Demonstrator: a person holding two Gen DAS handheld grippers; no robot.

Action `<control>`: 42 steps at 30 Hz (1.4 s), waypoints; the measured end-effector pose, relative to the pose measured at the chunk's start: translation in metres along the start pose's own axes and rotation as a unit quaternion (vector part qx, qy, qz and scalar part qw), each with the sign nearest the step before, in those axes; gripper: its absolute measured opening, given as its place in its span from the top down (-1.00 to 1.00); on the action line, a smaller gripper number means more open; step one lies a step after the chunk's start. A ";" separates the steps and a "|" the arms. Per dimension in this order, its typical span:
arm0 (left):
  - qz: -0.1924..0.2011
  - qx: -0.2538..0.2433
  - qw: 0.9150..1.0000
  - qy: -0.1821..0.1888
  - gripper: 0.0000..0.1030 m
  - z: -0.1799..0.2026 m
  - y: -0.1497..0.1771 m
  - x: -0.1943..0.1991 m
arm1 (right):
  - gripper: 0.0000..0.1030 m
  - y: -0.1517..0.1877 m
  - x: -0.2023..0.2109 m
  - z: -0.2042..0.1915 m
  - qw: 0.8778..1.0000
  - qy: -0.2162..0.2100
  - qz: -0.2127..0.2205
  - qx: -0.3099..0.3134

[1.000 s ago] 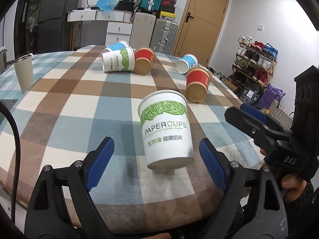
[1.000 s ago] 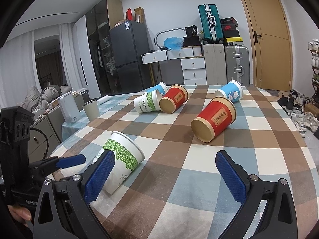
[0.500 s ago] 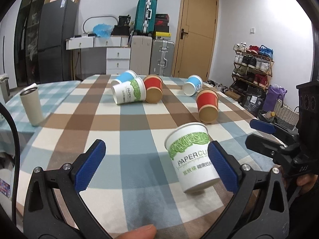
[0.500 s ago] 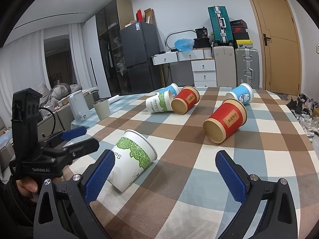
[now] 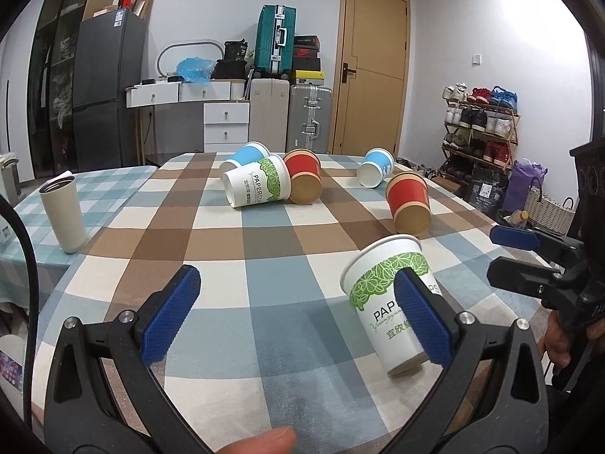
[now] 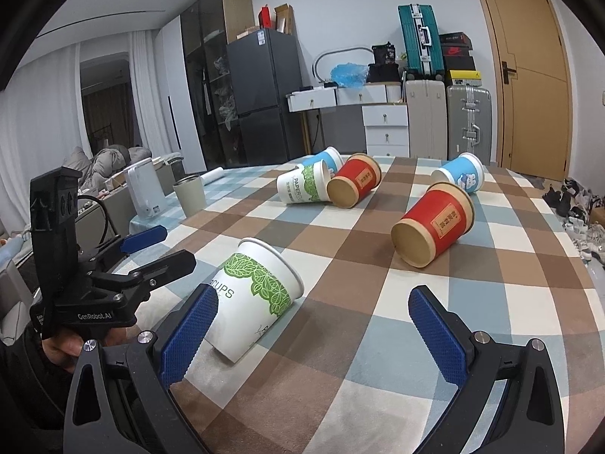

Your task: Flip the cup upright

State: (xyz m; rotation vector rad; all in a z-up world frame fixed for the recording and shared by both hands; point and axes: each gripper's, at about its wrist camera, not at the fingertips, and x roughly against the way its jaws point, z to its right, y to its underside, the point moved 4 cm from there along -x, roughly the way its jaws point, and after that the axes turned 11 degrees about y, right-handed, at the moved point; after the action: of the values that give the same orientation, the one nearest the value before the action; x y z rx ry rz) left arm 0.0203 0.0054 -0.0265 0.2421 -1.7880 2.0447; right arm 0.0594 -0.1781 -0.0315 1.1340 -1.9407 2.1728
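Note:
A white paper cup with green leaves (image 5: 382, 295) stands upright near the table's front edge, seen tilted in the right wrist view (image 6: 257, 291). My left gripper (image 5: 295, 314) is open and empty, the cup just behind its right finger. My right gripper (image 6: 314, 333) is open and empty, the cup beside its left finger. Further back lie toppled cups: a red one (image 5: 410, 204) (image 6: 435, 223), a white-green one (image 5: 259, 185) (image 6: 302, 187), another red one (image 5: 304, 181) (image 6: 355, 185) and two blue ones (image 5: 376, 172) (image 5: 245, 153).
A beige metal tumbler (image 5: 64, 213) (image 6: 189, 198) stands upright at the table's left side. The checked tablecloth (image 5: 264, 238) covers the table. The right gripper shows at the right edge in the left wrist view (image 5: 529, 257). The left gripper shows at the left in the right wrist view (image 6: 113, 261).
My left gripper has drawn back and swung left, away from the white-green cup, which now stands free on the table. The right gripper has stayed open and shifted slightly.

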 end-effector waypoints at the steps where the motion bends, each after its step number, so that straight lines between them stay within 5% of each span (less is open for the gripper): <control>1: 0.000 -0.001 1.000 -0.002 -0.98 0.000 0.001 0.000 | -0.99 0.000 -0.002 -0.001 1.000 0.006 -0.007 0.002; 9: 0.002 0.002 1.000 -0.010 -0.98 -0.010 0.003 0.001 | -0.99 -0.016 -0.014 -0.011 0.998 0.017 -0.062 -0.009; 16: 0.001 0.011 1.000 -0.016 -0.98 -0.021 0.005 0.003 | -0.99 -0.026 -0.043 -0.021 0.987 -0.019 -0.151 -0.053; 22: 0.001 0.016 1.000 -0.018 -0.98 -0.026 0.006 0.003 | -0.94 -0.023 -0.073 -0.028 0.970 -0.039 -0.223 -0.092; 28: 0.002 0.016 1.000 -0.018 -0.98 -0.026 0.007 0.004 | -0.65 -0.016 -0.095 -0.025 0.948 -0.074 -0.277 -0.141; 33: 0.001 0.014 1.000 -0.020 -0.98 -0.025 0.007 0.004 | -0.41 -0.015 -0.097 -0.022 0.938 -0.103 -0.286 -0.169; 42: 0.002 0.014 1.000 -0.021 -0.98 -0.023 0.008 0.003 | -0.30 -0.018 -0.091 -0.018 0.942 -0.096 -0.274 -0.168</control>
State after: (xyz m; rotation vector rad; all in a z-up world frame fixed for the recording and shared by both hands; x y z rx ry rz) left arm 0.0174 0.0281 -0.0367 0.2926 -1.7856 2.0831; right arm 0.1261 -0.1186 -0.0628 1.6156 -1.6863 1.4359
